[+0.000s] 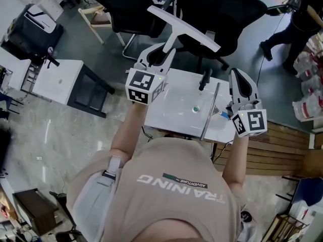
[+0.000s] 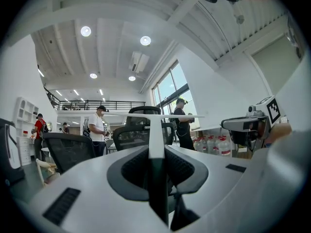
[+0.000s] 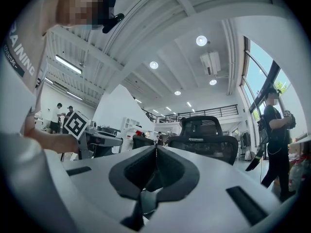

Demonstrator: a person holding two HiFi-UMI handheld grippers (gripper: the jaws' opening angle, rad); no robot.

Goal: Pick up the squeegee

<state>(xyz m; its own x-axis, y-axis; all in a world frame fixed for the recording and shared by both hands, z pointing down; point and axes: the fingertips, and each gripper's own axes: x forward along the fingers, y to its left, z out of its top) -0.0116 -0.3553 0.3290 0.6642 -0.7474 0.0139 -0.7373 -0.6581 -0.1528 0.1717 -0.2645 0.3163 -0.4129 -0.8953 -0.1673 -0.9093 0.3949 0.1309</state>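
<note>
Room: a large open hall with a high white ceiling, round lights, tall windows and a railed mezzanine. The floor is grey on the far side and pale and glossy on the near left. Several people stand in the background.

Surface: a small white table (image 1: 174, 112) directly in front of the person. Black office chairs (image 1: 131, 9) stand just past its far edge.

Squeegee (image 1: 184, 30): white, T-shaped, held in the air and off the table, out over the table's far edge toward the chairs. The handle, its long axis, runs straight away from the person along the line of the left gripper. The blade sits crosswise at the far end. In the left gripper view the squeegee (image 2: 156, 130) has its blade level and its handle coming back between the jaws.

Left gripper (image 1: 164, 52): jaws drawn narrow, clamped on the near end of the handle; also seen at (image 2: 156, 152).

Right gripper (image 1: 239, 77): raised over the table's right edge, well apart from the squeegee. In the right gripper view its jaws (image 3: 155, 152) meet with nothing between them.

Small items on the table: a thin grey bar (image 1: 209, 110) and a tiny teal object (image 1: 196, 109).
</note>
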